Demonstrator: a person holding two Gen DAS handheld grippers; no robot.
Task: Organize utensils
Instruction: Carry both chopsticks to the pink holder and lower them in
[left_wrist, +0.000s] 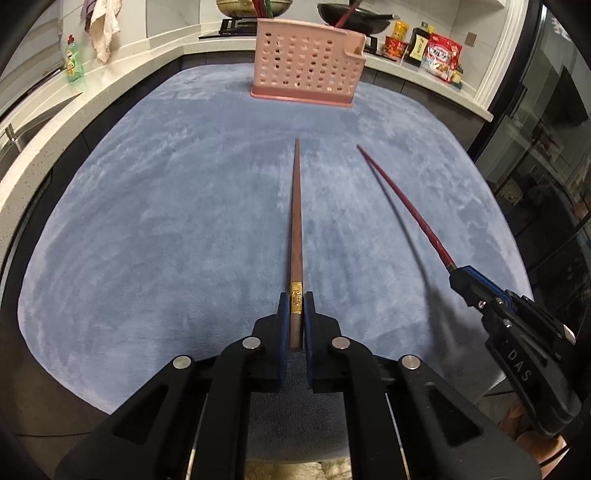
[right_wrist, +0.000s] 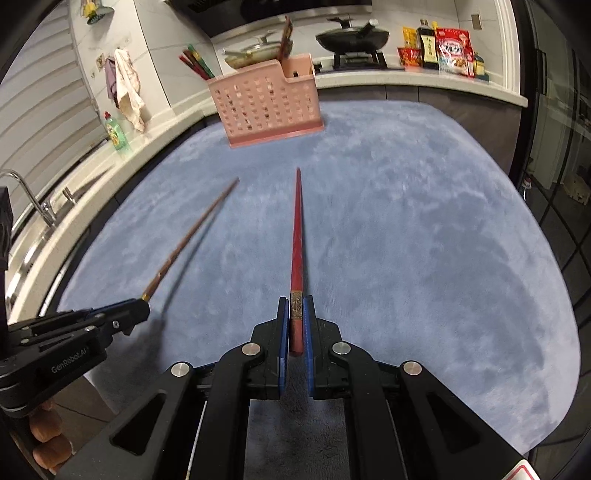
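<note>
- Left gripper is at the bottom middle of its own view, squeezed tight on the thick end of the brown chopstick.
- That brown stick points straight away from it, up the picture, toward the pink basket at the top middle.
- Right gripper sits at the bottom middle of its own view and pinches the thick end of the red chopstick.
- The red stick also points up the picture, and the basket stands up and to the left of its tip.
- Both sticks hang over the blue mat, thin ends first. The basket stands at the far edge of the mat, well apart from both tips.
- I think the left one is lined up better, because the basket is right ahead of it.
- The inside of the basket is hidden by its wall. Some other sticks poke out of it, but I cannot tell which part they sit in.
- Hands holding the grippers are out of sight.
</note>
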